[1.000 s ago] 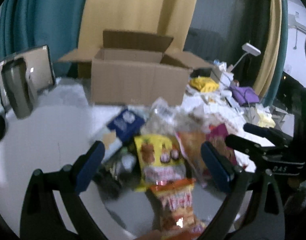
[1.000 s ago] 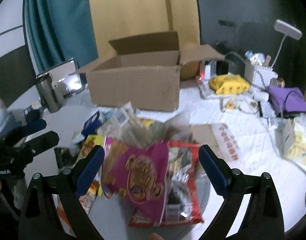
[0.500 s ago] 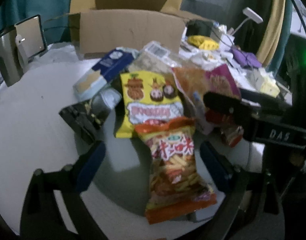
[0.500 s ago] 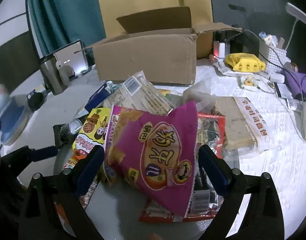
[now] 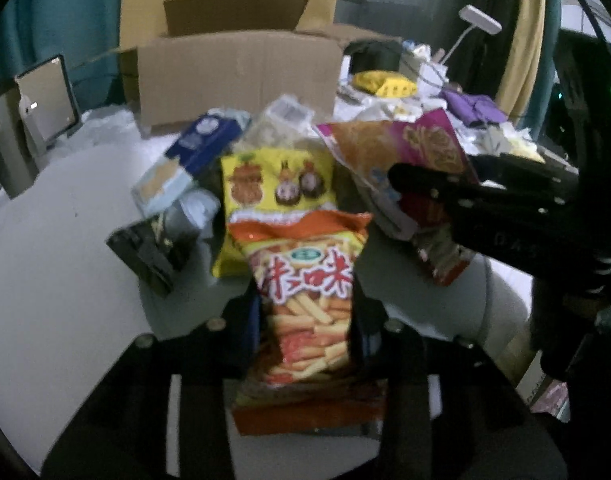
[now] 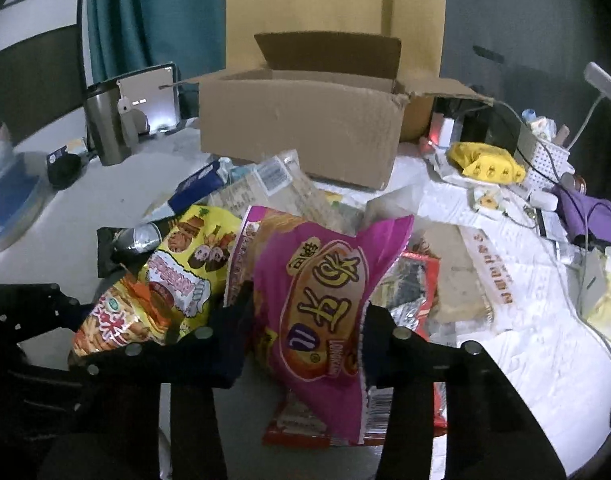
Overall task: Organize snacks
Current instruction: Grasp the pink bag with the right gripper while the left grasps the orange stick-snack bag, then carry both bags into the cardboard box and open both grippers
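Note:
A pile of snack packets lies on the white table [image 5: 57, 280] in front of an open cardboard box [image 5: 237, 72]. My left gripper [image 5: 307, 320] is shut on an orange bag of fries-shaped snacks [image 5: 305, 276]; its top leans on a yellow bag [image 5: 277, 184]. In the right wrist view my right gripper [image 6: 305, 332] has its jaws closing, with both pads against the sides of a magenta bag [image 6: 325, 288]. The orange bag [image 6: 113, 320] and the left gripper's black frame show at that view's left edge. The box [image 6: 297, 132] stands behind the pile.
A blue carton [image 5: 201, 144], a clear packet [image 6: 273, 184], a black packet [image 5: 149, 248] and a red packet [image 6: 421, 280] remain in the pile. A steel tumbler [image 6: 105, 128] and a tablet [image 6: 149, 100] stand at the left. Clutter, a yellow item [image 6: 485, 160] and purple cloth [image 6: 589, 216] fill the right.
Both grippers came down onto the pile and closed from wide open. The left one now clamps the orange bag and the right one squeezes the magenta bag.

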Demonstrator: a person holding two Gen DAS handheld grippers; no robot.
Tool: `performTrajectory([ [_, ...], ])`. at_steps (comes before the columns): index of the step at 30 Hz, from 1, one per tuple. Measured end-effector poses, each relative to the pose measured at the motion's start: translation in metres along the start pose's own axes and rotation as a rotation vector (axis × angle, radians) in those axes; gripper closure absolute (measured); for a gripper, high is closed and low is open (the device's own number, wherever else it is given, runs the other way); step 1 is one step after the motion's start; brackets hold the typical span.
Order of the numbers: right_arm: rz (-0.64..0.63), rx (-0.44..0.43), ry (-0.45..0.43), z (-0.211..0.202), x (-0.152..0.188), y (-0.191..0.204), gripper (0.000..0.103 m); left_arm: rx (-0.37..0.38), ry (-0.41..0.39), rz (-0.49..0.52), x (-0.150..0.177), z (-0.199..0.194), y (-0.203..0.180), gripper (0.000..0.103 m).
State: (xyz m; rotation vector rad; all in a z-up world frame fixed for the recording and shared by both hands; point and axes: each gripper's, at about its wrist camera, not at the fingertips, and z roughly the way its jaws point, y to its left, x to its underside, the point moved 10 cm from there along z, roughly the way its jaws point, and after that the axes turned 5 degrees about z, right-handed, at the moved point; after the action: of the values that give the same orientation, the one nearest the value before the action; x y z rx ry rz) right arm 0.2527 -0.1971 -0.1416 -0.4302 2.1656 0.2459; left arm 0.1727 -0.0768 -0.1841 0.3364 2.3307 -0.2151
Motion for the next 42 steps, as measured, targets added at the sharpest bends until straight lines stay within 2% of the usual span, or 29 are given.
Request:
performTrajectory([
  [11, 0.012, 0.004, -0.088, -0.033, -0.037, -0.01, 0.058, -0.015, -0.075, -0.017, -0.035, -0.02, 0.016, 0.065],
  [20, 0.072, -0.062, -0.124, -0.043, -0.066, -0.019, 0.057, -0.038, -0.143, -0.016, -0.07, -0.031, 0.037, 0.065],
  [32, 0.085, -0.085, -0.145, -0.026, -0.109, -0.028, 0.057, -0.087, -0.219, -0.013, -0.125, -0.029, 0.085, 0.065],
  [42, 0.116, -0.102, -0.151, 0.008, -0.155, -0.036, 0.057, -0.084, -0.263, -0.028, -0.181, -0.008, 0.128, 0.065],
])
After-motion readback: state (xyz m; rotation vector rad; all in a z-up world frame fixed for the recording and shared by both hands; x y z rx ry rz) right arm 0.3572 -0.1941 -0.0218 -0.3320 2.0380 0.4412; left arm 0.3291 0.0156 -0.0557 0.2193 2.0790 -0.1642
